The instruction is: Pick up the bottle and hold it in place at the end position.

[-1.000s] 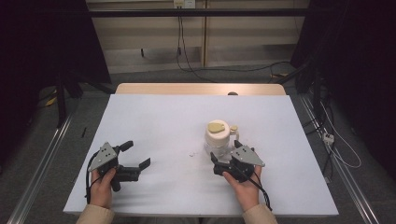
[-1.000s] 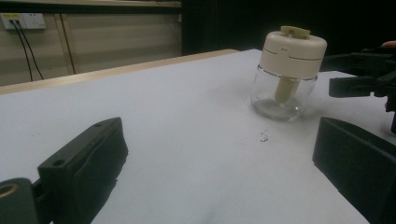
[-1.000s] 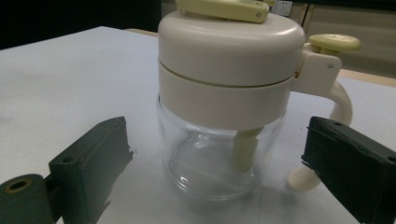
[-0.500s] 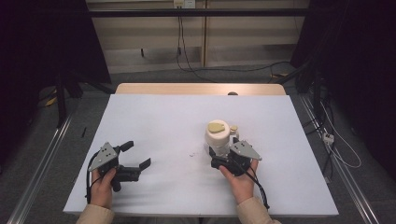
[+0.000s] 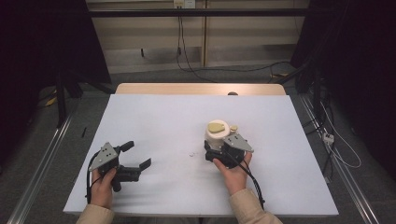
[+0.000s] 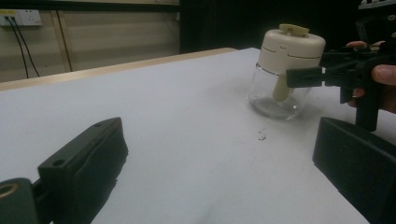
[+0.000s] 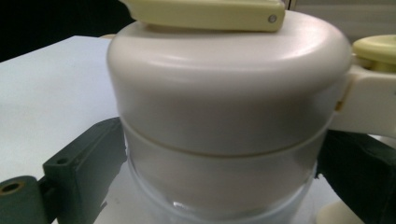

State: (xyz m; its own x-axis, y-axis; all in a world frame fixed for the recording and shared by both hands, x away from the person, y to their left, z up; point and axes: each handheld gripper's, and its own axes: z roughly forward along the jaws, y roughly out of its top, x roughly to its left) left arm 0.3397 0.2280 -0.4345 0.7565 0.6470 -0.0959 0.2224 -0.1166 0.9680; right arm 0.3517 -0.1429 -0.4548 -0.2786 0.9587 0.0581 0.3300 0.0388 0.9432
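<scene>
The right tool [image 5: 215, 150] has its jaws set on either side of a clear glass jar [image 6: 279, 91] with a cream lid [image 7: 229, 79], and whether they press it I cannot tell. The jar stands on the white surface [image 5: 177, 121], right of centre. The left tool [image 5: 135, 155] rests near the front left edge, jaws spread wide and holding nothing.

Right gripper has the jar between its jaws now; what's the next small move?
Probably close the right gripper on the jar: its jaws flank the glass body just under the cream lid, one on each side. The left gripper sits open, well apart.
</scene>
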